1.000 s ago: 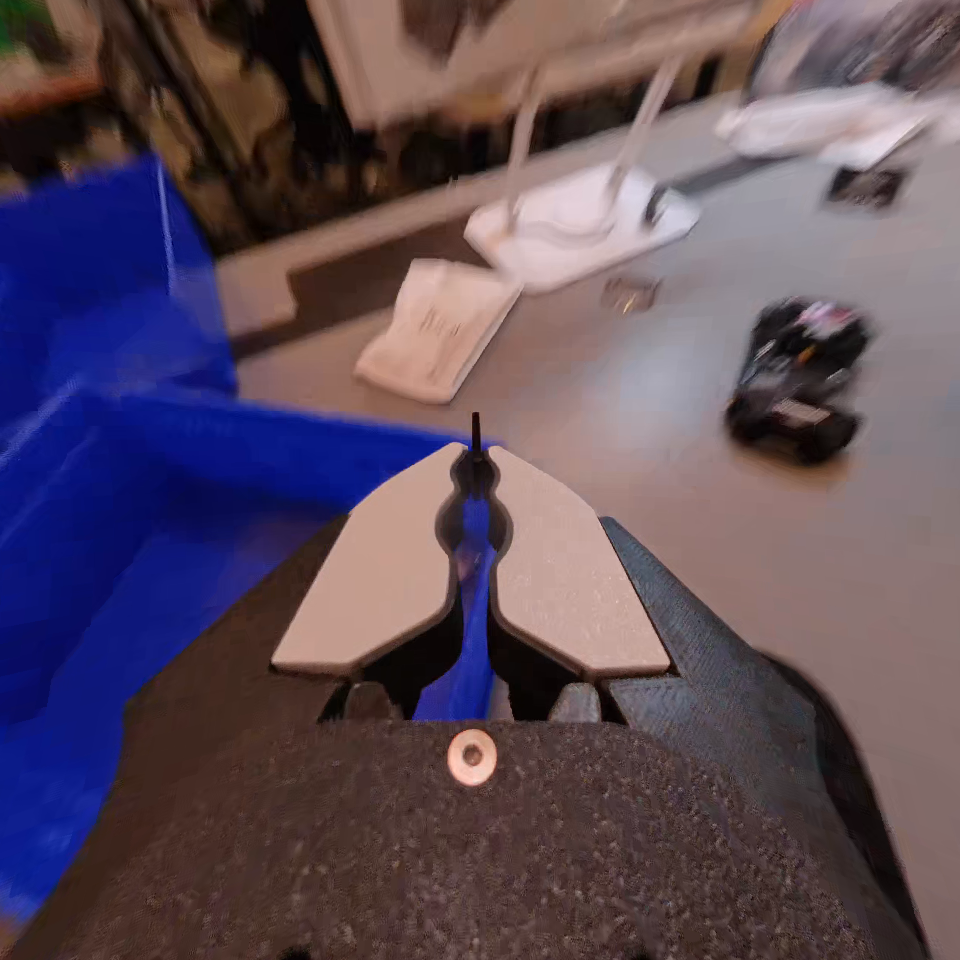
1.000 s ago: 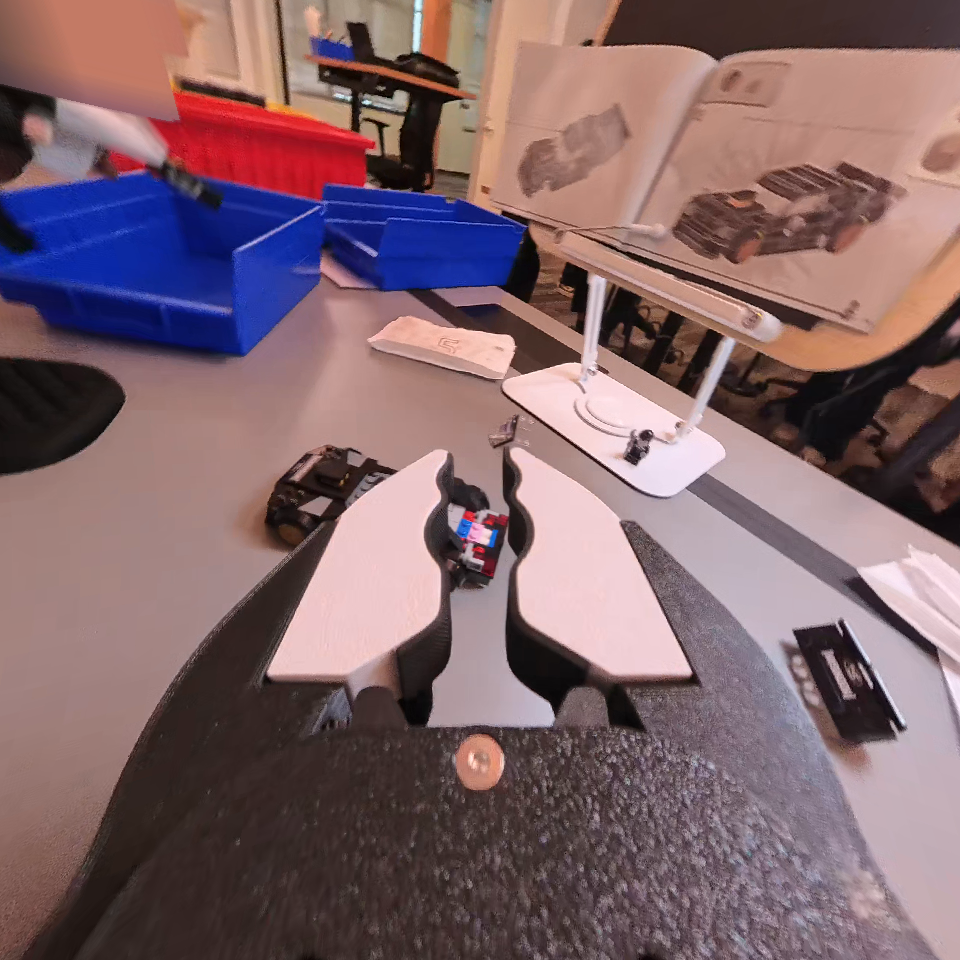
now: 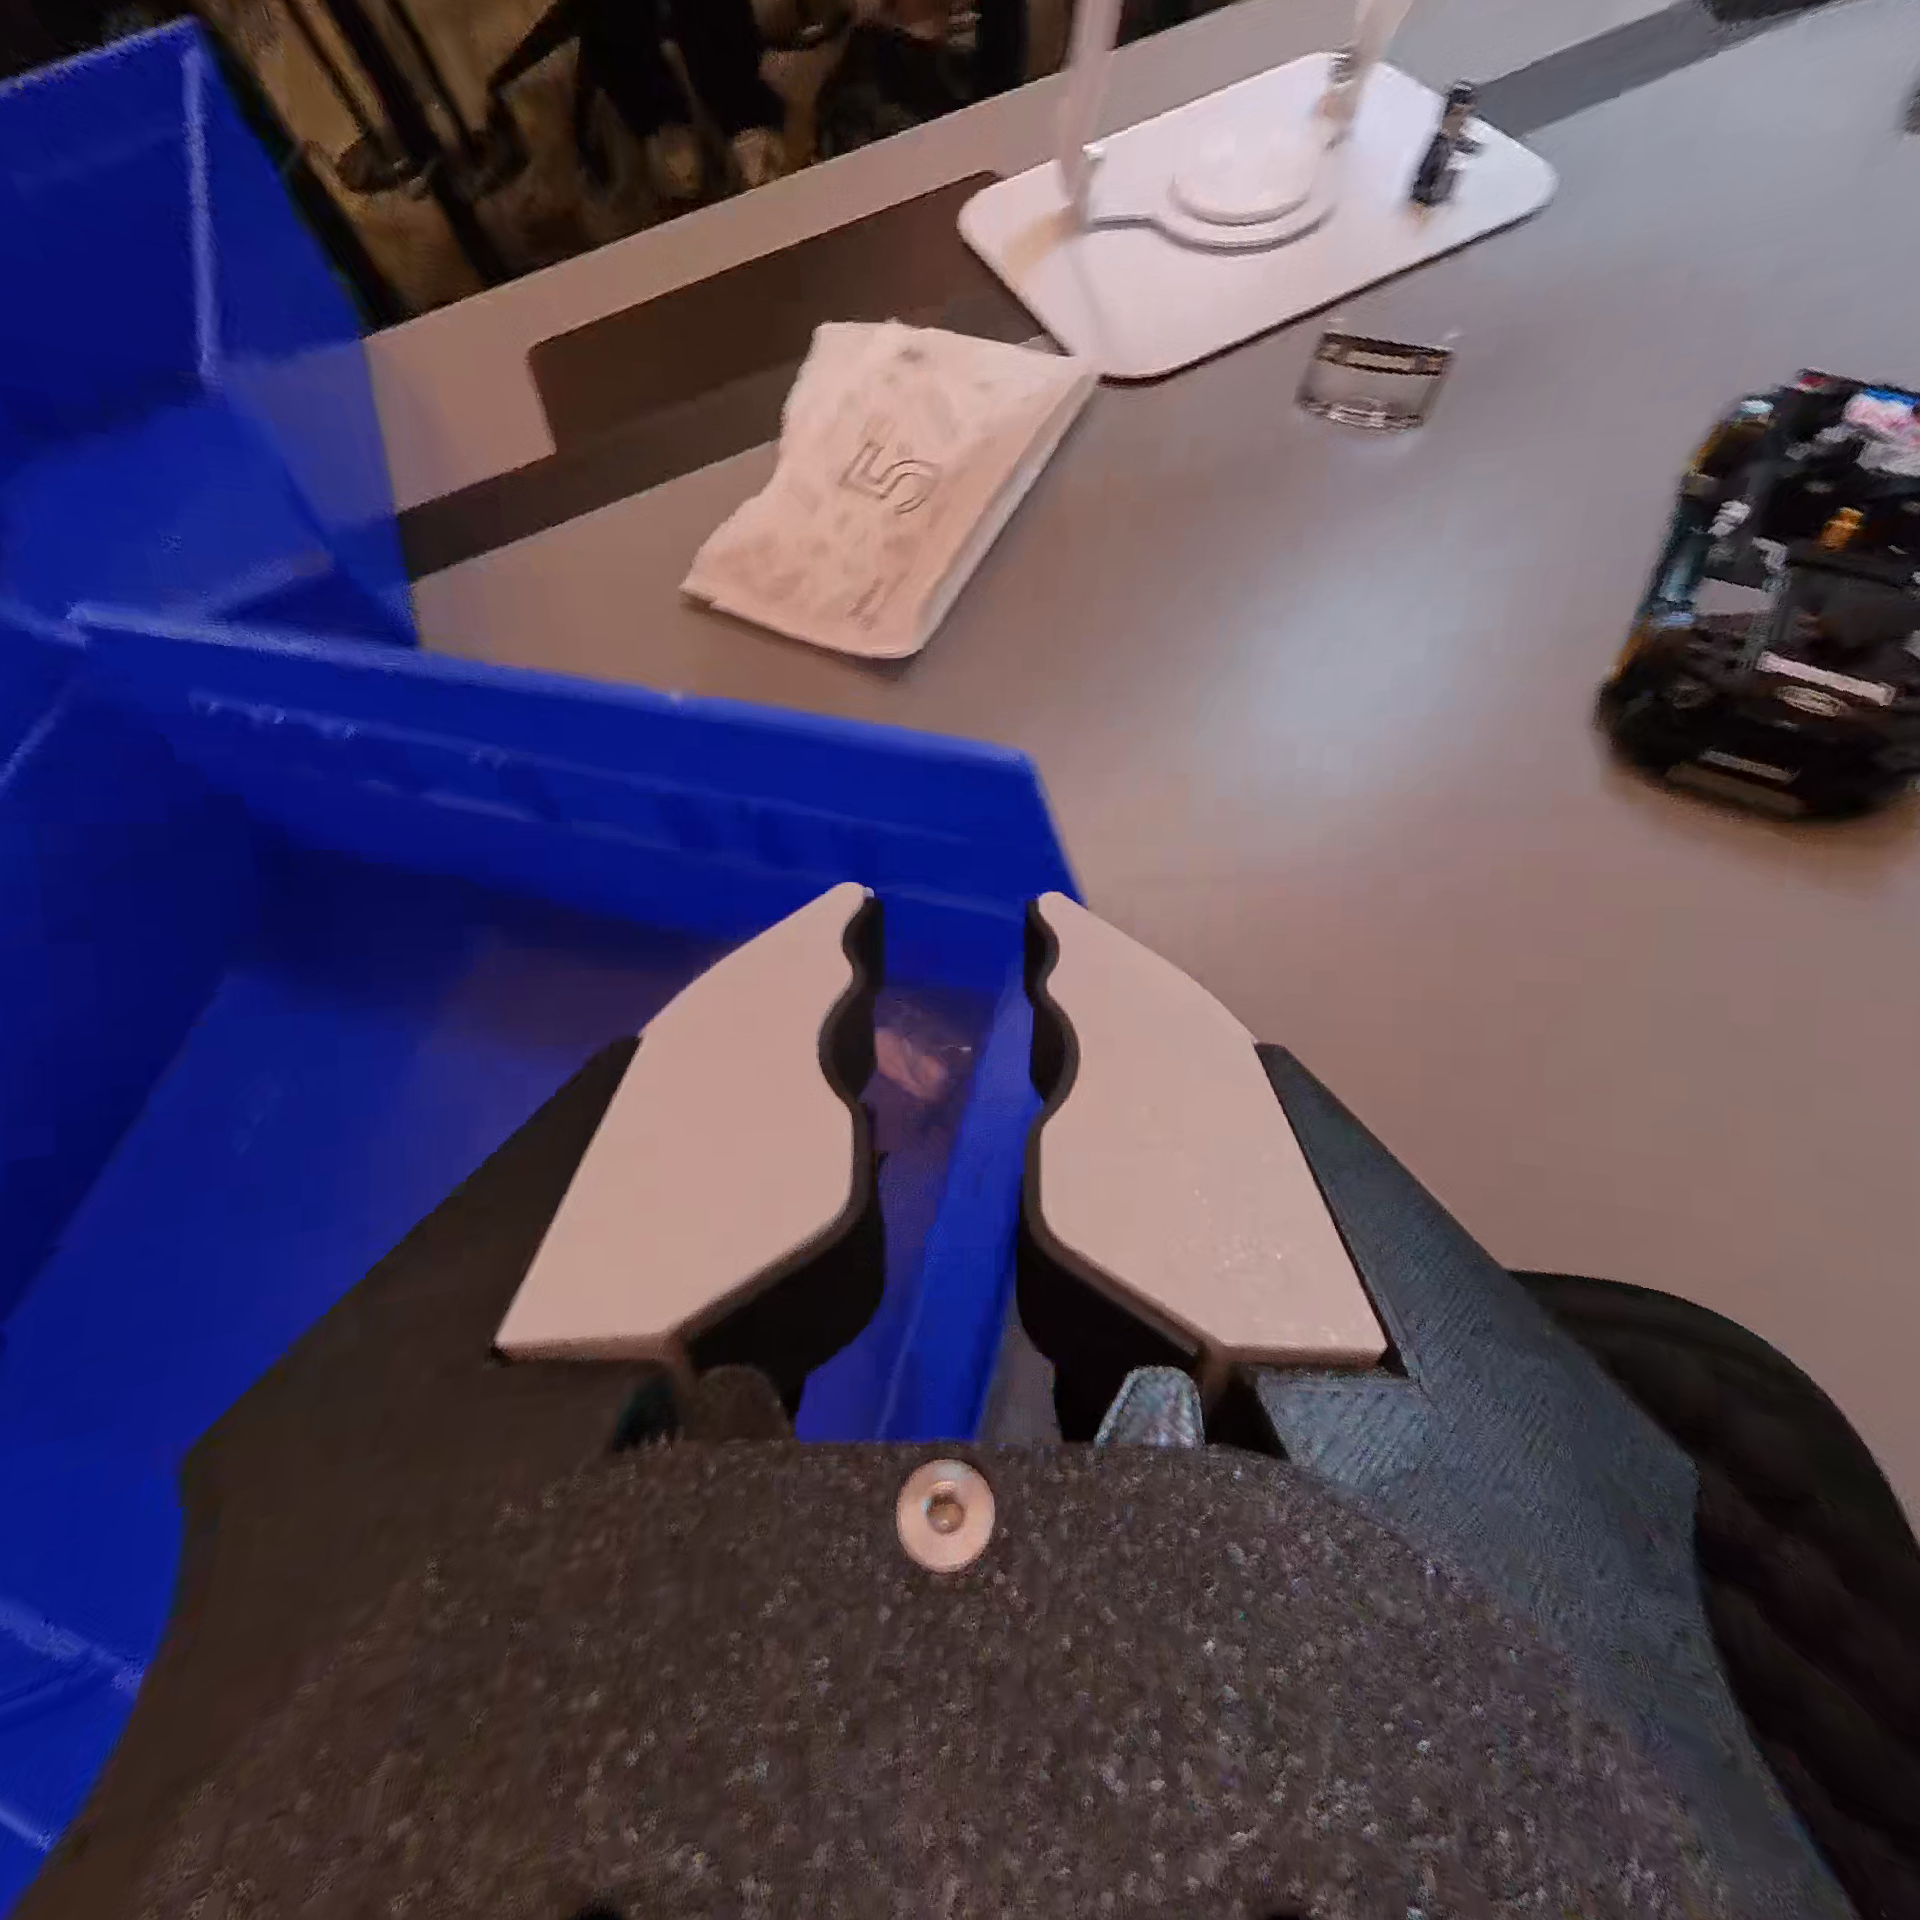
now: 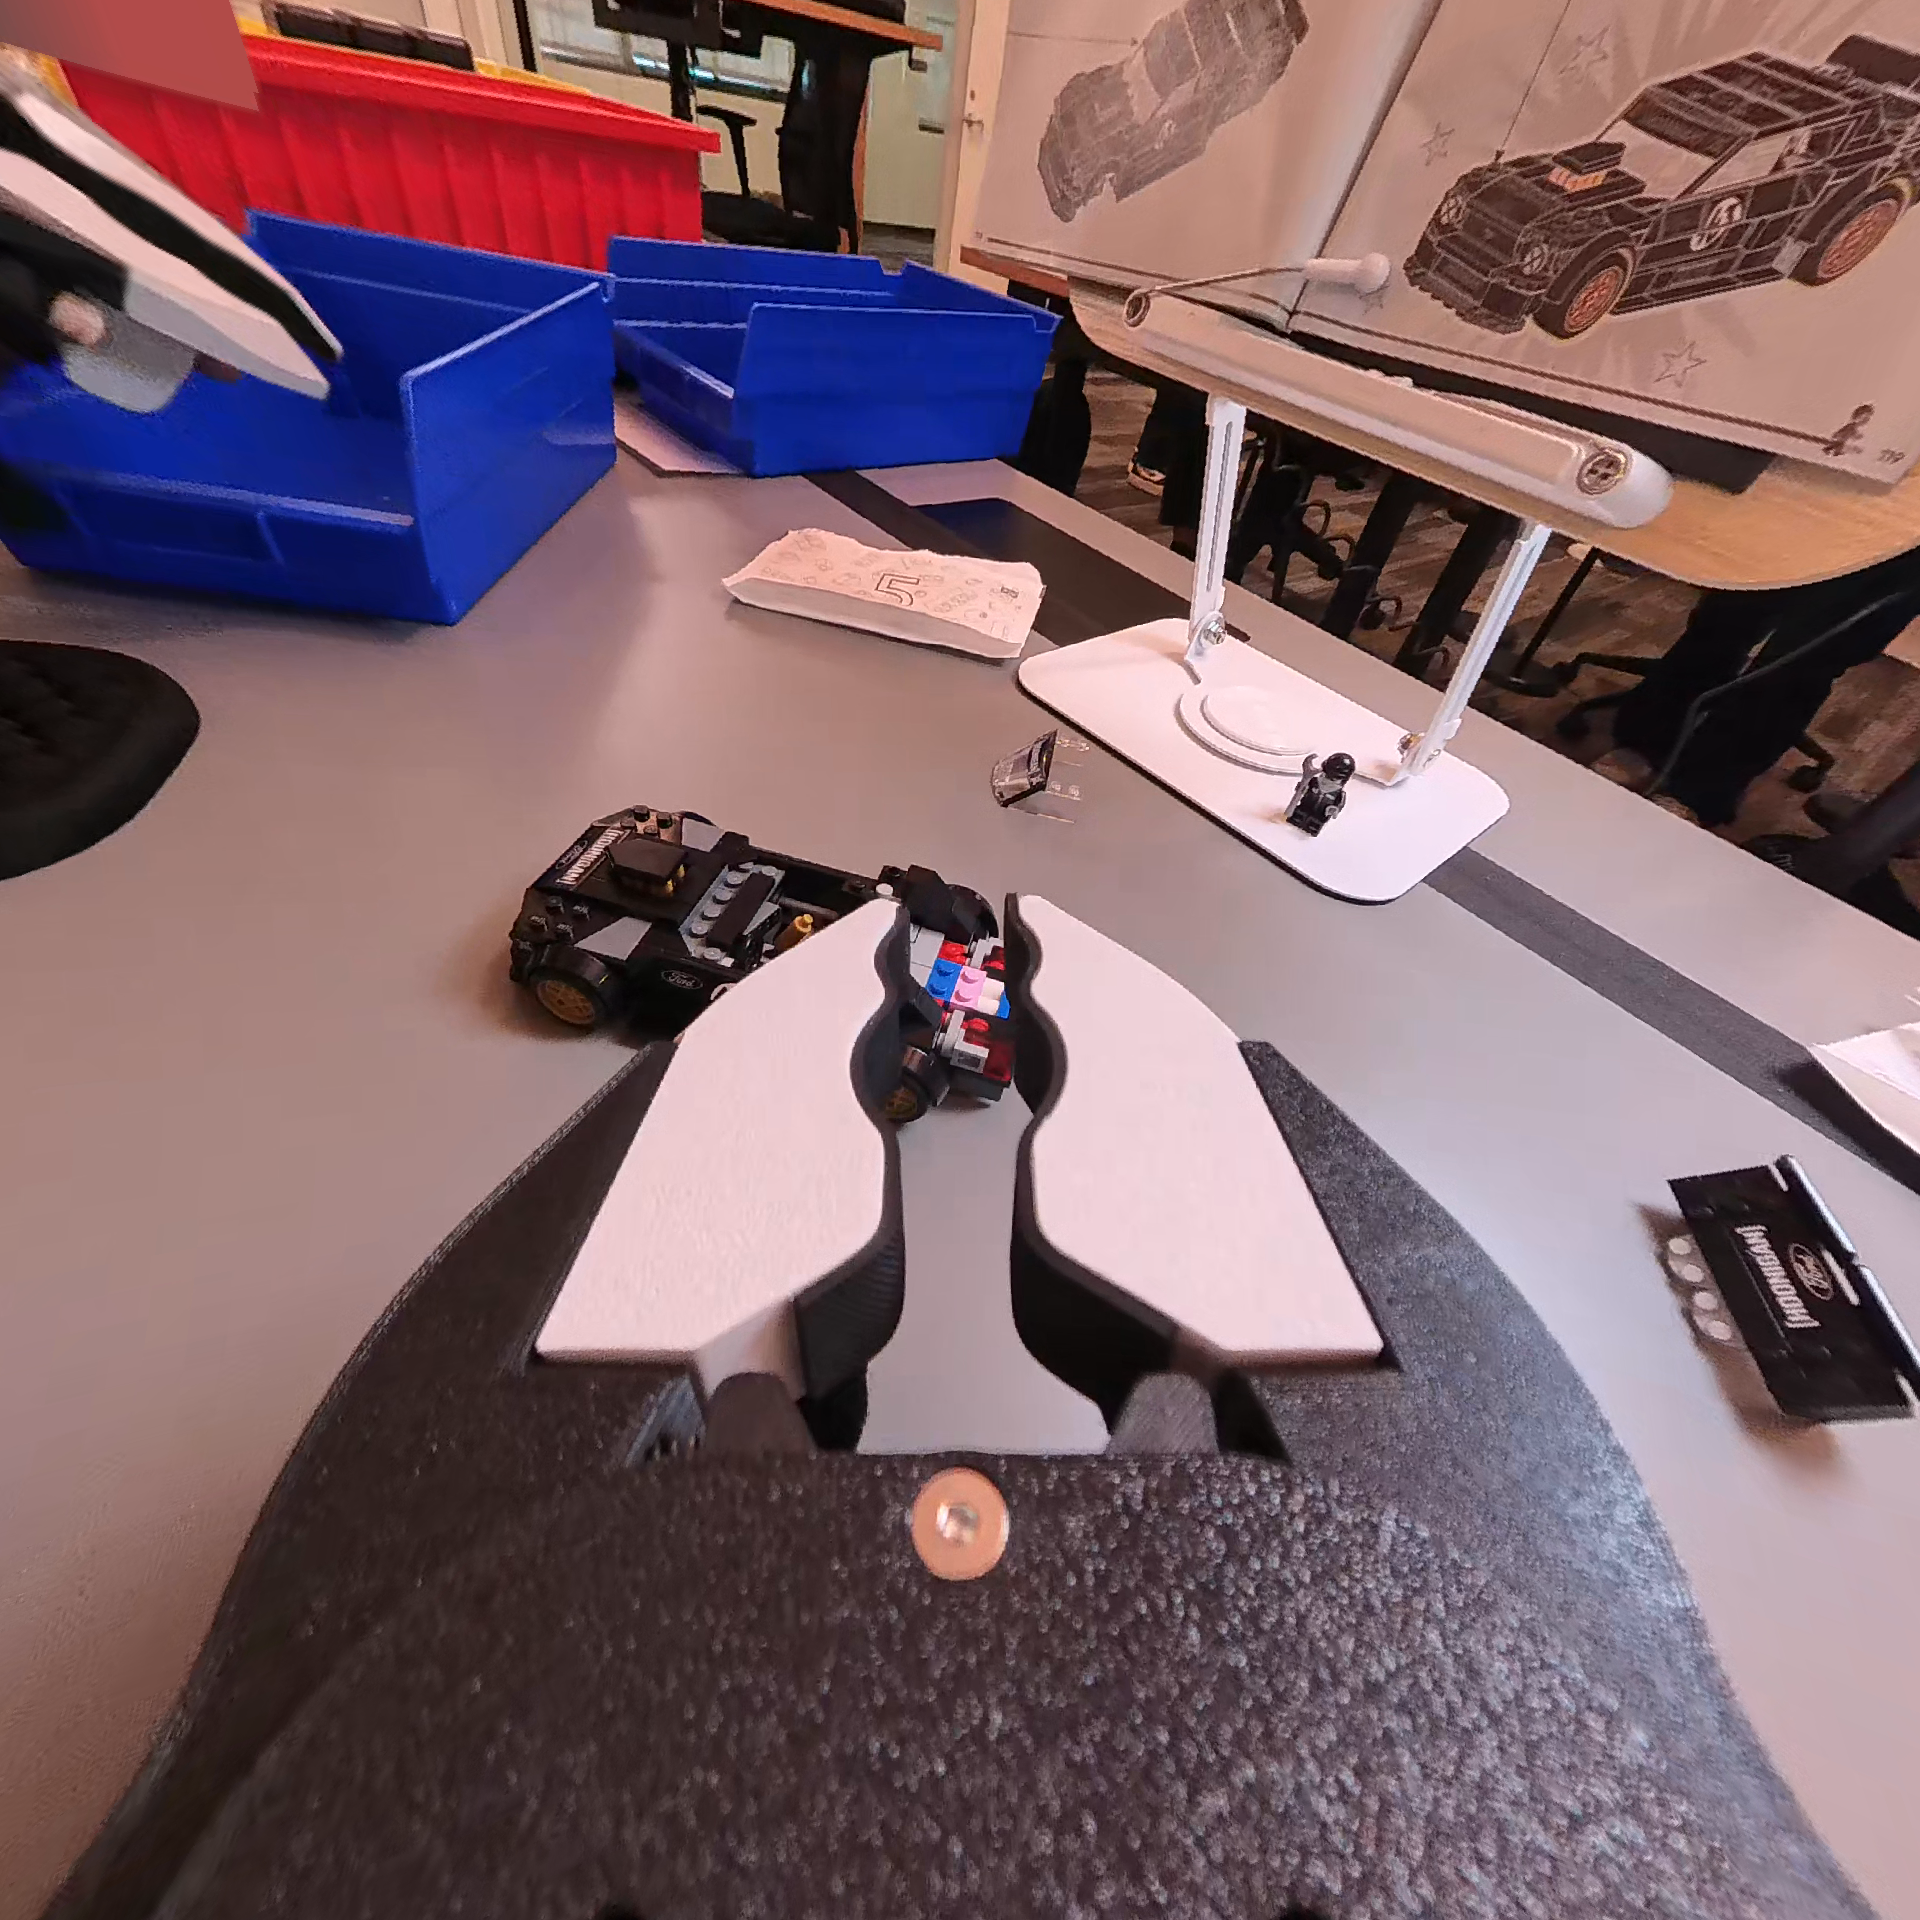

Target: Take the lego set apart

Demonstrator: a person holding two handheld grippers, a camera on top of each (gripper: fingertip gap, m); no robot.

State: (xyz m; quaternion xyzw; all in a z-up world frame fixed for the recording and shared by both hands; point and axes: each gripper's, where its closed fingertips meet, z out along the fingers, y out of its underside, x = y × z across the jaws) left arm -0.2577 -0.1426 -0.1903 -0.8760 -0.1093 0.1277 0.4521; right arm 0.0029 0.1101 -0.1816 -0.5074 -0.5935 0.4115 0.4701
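1. Left gripper [image 3: 951, 920] hangs over the near corner of the blue bin [image 3: 540, 758]. Its fingers [image 3: 727, 1122] are spread and carry nothing. Blurry small bits show on the bin floor under the tips; can't tell what they are.
2. Right gripper [image 4: 956, 925] is low over the surface [image 4: 364, 1091], fingers [image 4: 1153, 1143] released and empty. The car's exposed end, with coloured bricks, sits just ahead of and between the tips, not clamped.
3. Lego car [image 4: 727, 935] is on the surface, roof off, chassis and wheels on. Loose parts: clear windscreen piece [image 4: 1034, 774] beyond the tips, black plate [image 4: 1797, 1288] to the right, minifigure [image 4: 1317, 790] on the book stand base [image 4: 1382, 831].
4. Step, by my read: drop-off at the bin, between pulls. Plenty left to strip.
5. Next: right fingers close on the car body to brace it; left swings across for the next brick. Risk: car sliding on the smooth surface.
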